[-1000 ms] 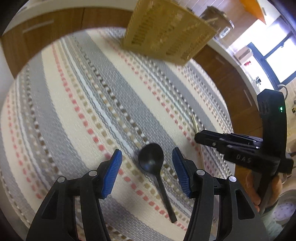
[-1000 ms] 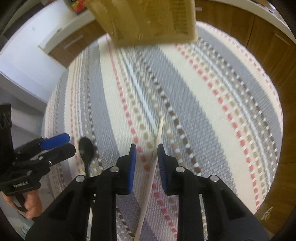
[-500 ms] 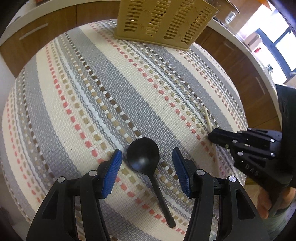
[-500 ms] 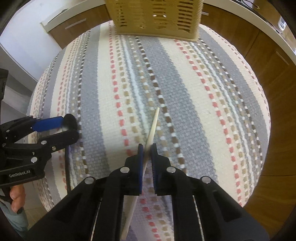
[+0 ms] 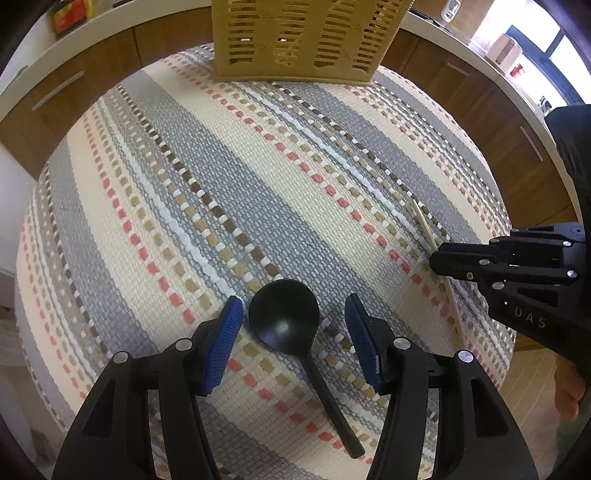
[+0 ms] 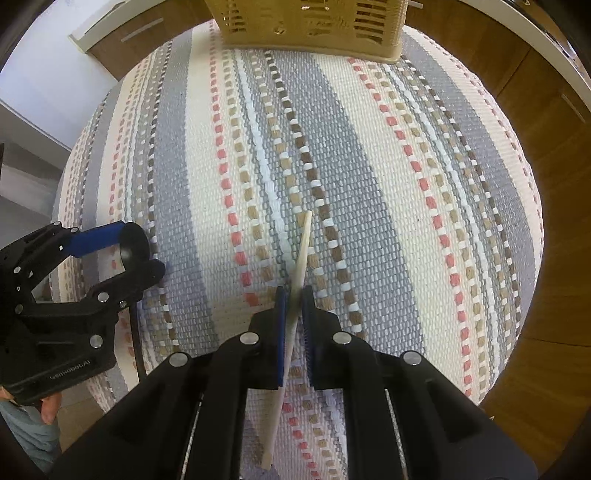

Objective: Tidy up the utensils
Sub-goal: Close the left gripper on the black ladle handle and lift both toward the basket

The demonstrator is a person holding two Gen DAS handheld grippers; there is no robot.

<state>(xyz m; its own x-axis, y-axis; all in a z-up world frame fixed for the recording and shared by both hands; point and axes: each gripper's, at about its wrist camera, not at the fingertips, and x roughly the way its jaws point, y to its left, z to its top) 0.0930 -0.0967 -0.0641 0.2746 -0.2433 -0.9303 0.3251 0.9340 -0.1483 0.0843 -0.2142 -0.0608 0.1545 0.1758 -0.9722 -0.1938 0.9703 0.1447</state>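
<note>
A black spoon lies on the striped cloth, its bowl between the fingers of my open left gripper, its handle running toward me. My right gripper is shut on a pale wooden chopstick that rests on the cloth; its tip points away from me. In the left wrist view the right gripper and the chopstick show at the right. In the right wrist view the left gripper and the spoon bowl show at the left. A tan slotted utensil basket stands at the far edge.
The striped woven cloth covers a small round table. Wooden cabinets with a white counter curve behind it. The basket also shows in the right wrist view at the far edge.
My right gripper has closed on the chopstick. My left gripper stayed open and drew nearer the spoon bowl; the basket now sits squarer in both views.
</note>
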